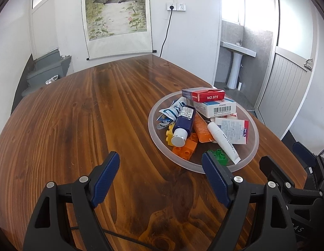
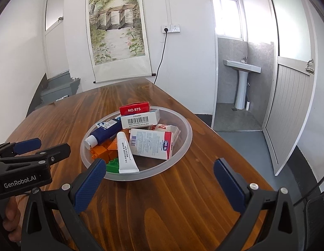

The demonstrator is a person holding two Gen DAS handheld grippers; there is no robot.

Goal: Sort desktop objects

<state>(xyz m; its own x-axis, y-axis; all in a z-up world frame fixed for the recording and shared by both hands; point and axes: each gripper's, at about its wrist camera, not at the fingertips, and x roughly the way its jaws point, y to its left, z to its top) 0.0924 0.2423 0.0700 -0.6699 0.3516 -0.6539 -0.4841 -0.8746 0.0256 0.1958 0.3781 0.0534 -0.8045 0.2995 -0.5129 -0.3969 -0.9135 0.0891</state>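
A clear plastic bowl (image 1: 153, 123) (image 2: 182, 146) on the wooden table (image 1: 78, 125) holds a pile: a red box marked NO.975 (image 1: 208, 96) (image 2: 134, 108), white medicine boxes (image 1: 220, 107) (image 2: 151, 144), a dark blue bottle (image 1: 183, 123) (image 2: 105, 132), a white tube (image 1: 222, 140) (image 2: 125, 152), an orange tube (image 1: 201, 128), orange bricks (image 1: 186, 148) (image 2: 99, 151), a yellow brick (image 1: 169, 132) and a green brick (image 1: 220, 155) (image 2: 112, 165). My left gripper (image 1: 162, 165) is open and empty, left of the bowl's near rim. My right gripper (image 2: 159, 171) is open and empty, just in front of the bowl.
A scroll painting (image 1: 115, 16) hangs on the far wall with a socket and black cable (image 1: 166, 37). A doorway on the right shows a pedestal sink (image 1: 237, 62). The table's right edge (image 2: 235, 146) runs close to the bowl. The right gripper's body (image 1: 297, 177) is beside the left one.
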